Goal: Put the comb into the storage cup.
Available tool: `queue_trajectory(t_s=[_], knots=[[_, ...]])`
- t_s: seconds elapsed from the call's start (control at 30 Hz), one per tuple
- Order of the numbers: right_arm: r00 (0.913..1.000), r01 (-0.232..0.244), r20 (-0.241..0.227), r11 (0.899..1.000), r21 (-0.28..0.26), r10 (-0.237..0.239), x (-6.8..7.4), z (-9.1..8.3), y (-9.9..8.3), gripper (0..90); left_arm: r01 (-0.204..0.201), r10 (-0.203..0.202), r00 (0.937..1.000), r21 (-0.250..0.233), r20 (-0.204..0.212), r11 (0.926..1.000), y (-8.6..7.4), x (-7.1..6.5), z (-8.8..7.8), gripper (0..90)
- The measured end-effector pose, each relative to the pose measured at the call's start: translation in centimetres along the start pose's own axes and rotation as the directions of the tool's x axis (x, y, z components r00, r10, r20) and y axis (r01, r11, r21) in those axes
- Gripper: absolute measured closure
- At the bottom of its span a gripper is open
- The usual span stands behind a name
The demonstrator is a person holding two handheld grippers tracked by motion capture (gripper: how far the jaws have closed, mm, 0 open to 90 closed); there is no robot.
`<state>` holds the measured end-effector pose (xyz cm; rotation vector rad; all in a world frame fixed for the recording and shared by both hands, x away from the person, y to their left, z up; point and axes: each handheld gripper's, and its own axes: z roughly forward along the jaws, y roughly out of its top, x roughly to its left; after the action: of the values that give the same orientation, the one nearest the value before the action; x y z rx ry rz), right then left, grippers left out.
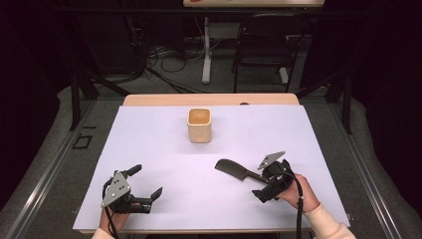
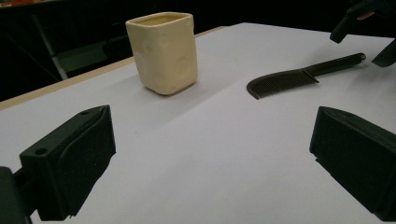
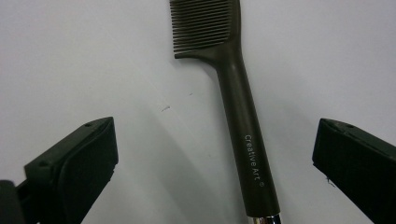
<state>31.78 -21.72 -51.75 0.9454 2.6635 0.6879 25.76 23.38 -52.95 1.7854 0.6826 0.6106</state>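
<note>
the left gripper [image 1: 147, 185] rested at the near left of the white table [image 1: 164, 144], held by a hand [image 1: 107, 224] that came in from the bottom edge. its jaws stood wide apart with nothing between them, only bare table. in the left gripper view the same two black jaws framed the table top, and beyond them a cream cup [image 2: 163, 51] stood upright, with the comb [image 2: 299, 77] lying to its right.

in the high view the cup [image 1: 199, 125] sat near the middle of the table, toward the far side, well apart from both grippers.

further right, the dark comb [image 1: 236, 170] lay flat on the table, its toothed end pointing toward the middle and its handle running back to the right gripper [image 1: 266, 186]. that gripper was released: its jaws stood wide open, one on each side of the handle's end, and neither pad pressed on it. in the right gripper view the comb [image 3: 238, 116] lay between the open jaws, clear of both, with its teeth at the top and pale lettering along the handle. the right hand [image 1: 298, 196] held the gripper low over the table's near right part.
</note>
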Motion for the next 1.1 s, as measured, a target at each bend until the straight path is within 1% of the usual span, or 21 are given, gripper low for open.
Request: queue_trajectory(t_s=[0.03, 0.13, 0.17, 0.2, 0.3, 0.37, 0.47, 0.53, 0.57, 0.6, 0.67, 0.73, 0.77, 0.8, 0.83, 0.87, 0.93, 0.97, 1.0, 1.07, 1.1], knots=[[1.0, 0.007, 0.002, 1.0, 0.003, -0.007, -0.1, 0.1, 0.1, 0.0, 0.001, -0.001, 1.0, -0.001, 0.0, 1.0, 0.0, 0.0, 0.0, 0.2], [1.0, 0.007, -0.005, 1.0, 0.006, -0.007, -0.2, 0.1, 0.2, 0.0, -0.003, 0.003, 1.0, 0.0, 0.002, 1.0, 0.0, -0.1, 0.1, 0.2], [0.9998, 0.017, -0.005, 1.0, 0.007, -0.017, -0.3, 0.1, 0.3, 0.0, -0.002, 0.002, 1.0, -0.001, 0.001, 1.0, 0.0, -0.1, 0.1, 0.2], [0.9999, 0.011, -0.004, 1.0, 0.001, -0.011, -0.3, 0.1, 0.4, 0.0, -0.001, 0.001, 1.0, -0.001, 0.002, 1.0, 0.0, -0.1, 0.1, 0.2], [0.9997, 0.022, -0.007, 1.0, -0.003, -0.022, -0.4, 0.2, 0.8, 0.0, 0.002, -0.002, 1.0, -0.001, 0.001, 1.0, 0.0, -0.1, 0.1, 0.2], [0.9998, 0.021, -0.008, 1.0, 0.002, -0.021, -0.5, 0.2, 1.0, 0.0, 0.003, -0.003, 1.0, 0.0, 0.001, 1.0, 0.0, -0.1, 0.1, 0.2], [0.9992, 0.036, -0.019, 0.999, 0.0, -0.036, -0.7, 0.0, 1.3, 0.0, -0.002, 0.002, 1.0, -0.001, -0.001, 1.0, 0.0, -0.2, 0.1, 0.2], [0.9991, 0.037, -0.022, 0.999, -0.001, -0.037, -0.8, -0.1, 1.6, 0.0, -0.002, 0.002, 1.0, -0.001, -0.001, 1.0, 0.0, -0.2, 0.1, 0.2], [0.9991, 0.033, -0.025, 0.999, 0.004, -0.033, -0.8, -0.2, 1.8, 0.0, -0.002, 0.002, 1.0, 0.0, 0.0, 1.0, 0.0, -0.1, 0.1, 0.2], [0.9985, 0.045, -0.031, 0.999, 0.006, -0.045, -0.8, -0.1, 1.9, 0.0, 0.0, 0.0, 1.0, 0.002, 0.001, 1.0, 0.0, -0.1, 0.1, 0.2], [0.9976, 0.056, -0.043, 0.998, 0.038, -0.054, -1.0, 0.0, 2.2, 0.0, 0.005, -0.005, 1.0, 0.002, 0.001, 1.0, 0.0, 0.0, 0.1, 0.2], [0.9975, 0.048, -0.053, 0.998, 0.036, -0.046, -1.1, 0.2, 2.5, 0.0, 0.005, -0.005, 1.0, 0.002, 0.001, 1.0, 0.0, 0.0, 0.2, 0.2], [0.9971, 0.048, -0.061, 0.998, 0.048, -0.045, -1.1, 0.3, 2.7, 0.0, 0.003, -0.003, 1.0, 0.003, 0.001, 1.0, 0.0, -0.1, 0.1, 0.2], [0.9967, 0.054, -0.063, 0.998, 0.04, -0.051, -1.1, 0.4, 2.8, 0.0, -0.002, 0.002, 1.0, 0.004, 0.002, 1.0, 0.0, -0.1, 0.1, 0.2], [0.9969, 0.047, -0.065, 0.998, 0.052, -0.043, -1.1, 0.3, 3.0, 0.0, -0.002, 0.002, 1.0, 0.004, 0.002, 1.0, 0.0, -0.1, 0.1, 0.2], [0.9961, 0.057, -0.071, 0.997, 0.046, -0.053, -1.1, 0.5, 3.1, 0.0, -0.003, 0.003, 1.0, 0.005, 0.002, 1.0, 0.0, -0.1, 0.1, 0.2], [0.9957, 0.061, -0.073, 0.997, 0.047, -0.058, -1.0, 0.5, 3.3, 0.0, 0.001, -0.001, 1.0, 0.006, 0.0, 1.0, 0.0, -0.1, 0.0, 0.2], [0.9958, 0.054, -0.078, 0.997, 0.061, -0.049, -0.9, 0.5, 3.4, 0.0, 0.0, 0.0, 1.0, 0.004, 0.001, 1.0, 0.0, 0.0, 0.0, 0.2], [0.9954, 0.062, -0.077, 0.997, 0.054, -0.057, -1.0, 0.6, 3.5, 0.0, 0.0, 0.0, 1.0, 0.003, -0.002, 1.0, 0.0, 0.0, 0.0, 0.2], [0.9952, 0.065, -0.077, 0.995, 0.07, -0.06, -1.0, 0.7, 3.6, 0.0, 0.002, -0.002, 1.0, 0.007, 0.001, 1.0, -0.1, 0.0, 0.1, 0.2], [0.9951, 0.064, -0.079, 0.996, 0.069, -0.059, -1.1, 0.8, 3.7, 0.0, -0.001, 0.001, 1.0, 0.008, -0.001, 1.0, 0.0, -0.1, 0.1, 0.2]])
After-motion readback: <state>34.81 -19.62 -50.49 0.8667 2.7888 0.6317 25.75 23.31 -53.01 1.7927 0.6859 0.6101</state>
